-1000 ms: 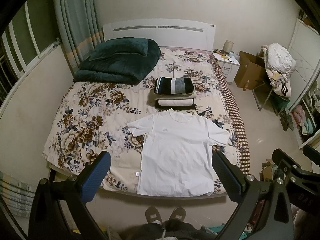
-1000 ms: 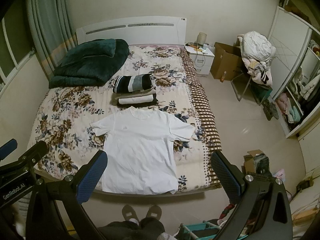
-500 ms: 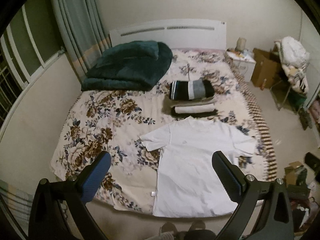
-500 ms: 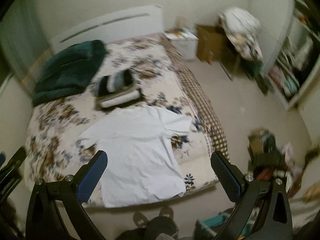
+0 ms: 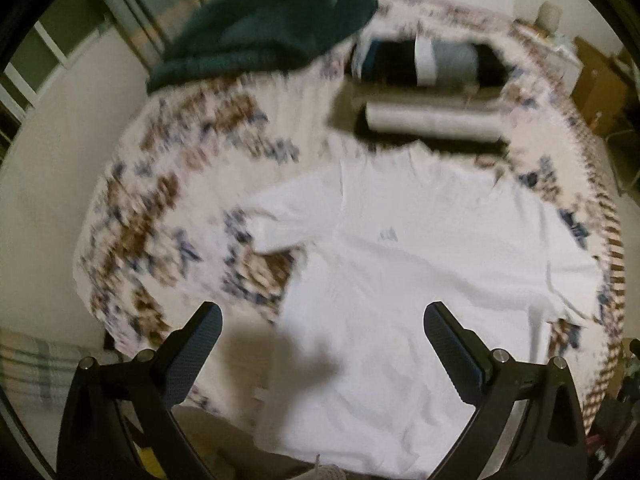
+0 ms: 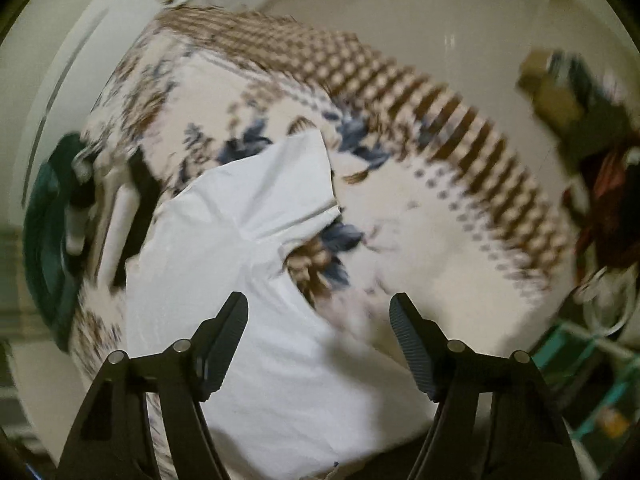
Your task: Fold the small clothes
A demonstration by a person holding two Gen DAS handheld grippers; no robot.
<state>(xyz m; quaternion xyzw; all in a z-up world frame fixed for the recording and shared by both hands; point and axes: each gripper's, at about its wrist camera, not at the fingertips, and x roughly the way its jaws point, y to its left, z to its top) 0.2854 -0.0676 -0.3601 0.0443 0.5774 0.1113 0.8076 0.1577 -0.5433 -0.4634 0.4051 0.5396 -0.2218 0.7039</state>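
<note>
Lying flat and unfolded on the bed (image 5: pixel 168 216), the shirt (image 5: pixel 420 280) awaits its first fold — a stack (image 5: pixel 432 92) is done — both tools, left (image 5: pixel 322 344) and right (image 6: pixel 318 336), spread empty.

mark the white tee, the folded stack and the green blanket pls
white t-shirt (image 5: pixel 420 280): left wrist view, chest.
folded stack (image 5: pixel 432 120): left wrist view, pale roll's front.
green blanket (image 5: pixel 272 20): left wrist view, top middle.

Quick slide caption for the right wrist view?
Open right gripper above white T-shirt spread on floral bedspread.
</note>
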